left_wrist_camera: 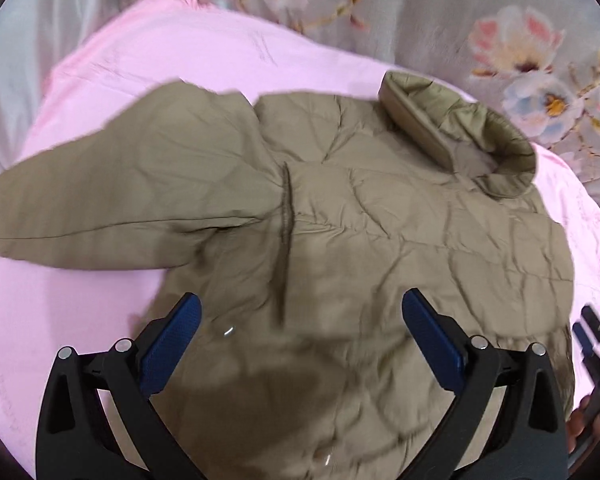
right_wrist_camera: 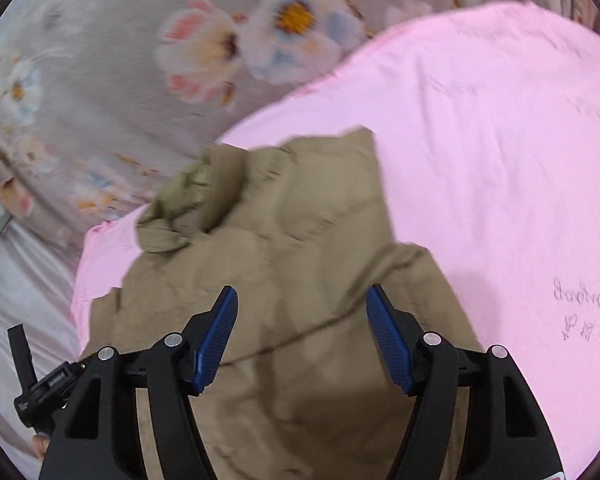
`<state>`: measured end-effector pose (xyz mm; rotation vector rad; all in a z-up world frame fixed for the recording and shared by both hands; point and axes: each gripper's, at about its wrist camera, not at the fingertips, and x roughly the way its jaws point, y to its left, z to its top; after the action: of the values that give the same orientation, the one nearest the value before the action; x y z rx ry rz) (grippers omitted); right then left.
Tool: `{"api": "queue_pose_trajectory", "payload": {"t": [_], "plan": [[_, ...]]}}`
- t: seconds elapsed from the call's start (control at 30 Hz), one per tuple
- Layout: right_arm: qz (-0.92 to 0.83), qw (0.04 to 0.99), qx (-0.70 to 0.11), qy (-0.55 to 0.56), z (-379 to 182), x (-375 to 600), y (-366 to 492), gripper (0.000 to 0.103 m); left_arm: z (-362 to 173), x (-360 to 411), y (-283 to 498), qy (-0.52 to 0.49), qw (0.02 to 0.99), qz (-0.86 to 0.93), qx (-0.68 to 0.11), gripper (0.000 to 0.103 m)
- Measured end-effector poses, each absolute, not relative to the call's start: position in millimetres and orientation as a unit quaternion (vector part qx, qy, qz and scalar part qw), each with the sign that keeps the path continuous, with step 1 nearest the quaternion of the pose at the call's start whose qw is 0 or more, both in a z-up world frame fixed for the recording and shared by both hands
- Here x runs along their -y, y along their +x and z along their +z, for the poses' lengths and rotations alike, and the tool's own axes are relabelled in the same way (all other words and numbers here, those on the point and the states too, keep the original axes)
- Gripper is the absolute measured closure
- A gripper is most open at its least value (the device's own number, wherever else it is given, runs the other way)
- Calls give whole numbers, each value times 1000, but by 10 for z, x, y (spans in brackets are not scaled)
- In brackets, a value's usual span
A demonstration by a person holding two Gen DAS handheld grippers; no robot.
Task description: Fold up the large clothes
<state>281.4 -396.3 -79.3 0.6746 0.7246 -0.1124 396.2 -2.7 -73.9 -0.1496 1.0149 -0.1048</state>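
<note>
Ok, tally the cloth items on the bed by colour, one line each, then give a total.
Khaki: 1, the padded jacket
Pink: 1, the sheet under the jacket
Grey with flowers: 1, the bedspread beneath the sheet
Total: 3

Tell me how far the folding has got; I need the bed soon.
Done: the tan quilted puffer jacket lies spread on the pink sheet, and one side appears turned in along its far edge, though blur leaves that unsure. In hand: nothing; the left gripper and right gripper are both open above the fabric. Left: the outstretched sleeve, then folding the body.
</note>
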Motion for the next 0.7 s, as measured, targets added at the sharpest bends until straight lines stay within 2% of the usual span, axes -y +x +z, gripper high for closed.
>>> {"api": "queue_pose_trajectory", "payload": {"t": [0.13,0.17,0.2,0.23,0.27,0.33,0.43,0.57,0.7], "plan": [[-43,853,-352,383,-1016,4156,2941,38,-940,106,4083,-83,867,-39,-490,10],[-40,848,-347,399,-1031,4202,2996,44,-945,129,4087,-78,872,-35,-482,21],[-41,846,-346,404,-1033,4222,3037,67,-930,166,4096,-71,878,-33,-472,28],[-44,846,-349,400,-1021,4225,3094,83,-900,213,4112,-63,882,-35,-466,46],[-55,852,-353,383,-975,4223,3142,94,-875,238,4127,-60,883,-36,-465,59],[-56,878,-308,363,-743,4195,3072,96,-795,294,4150,-46,889,-31,-454,70],[-64,911,-259,316,-480,4085,2877,97,-833,354,4153,-17,896,-19,-442,70],[-124,894,-363,231,-914,3970,3074,94,-1017,395,4071,20,905,-12,-425,69],[-143,889,-380,213,-1012,3911,3074,95,-1031,399,3970,34,910,-1,-413,67]]}}
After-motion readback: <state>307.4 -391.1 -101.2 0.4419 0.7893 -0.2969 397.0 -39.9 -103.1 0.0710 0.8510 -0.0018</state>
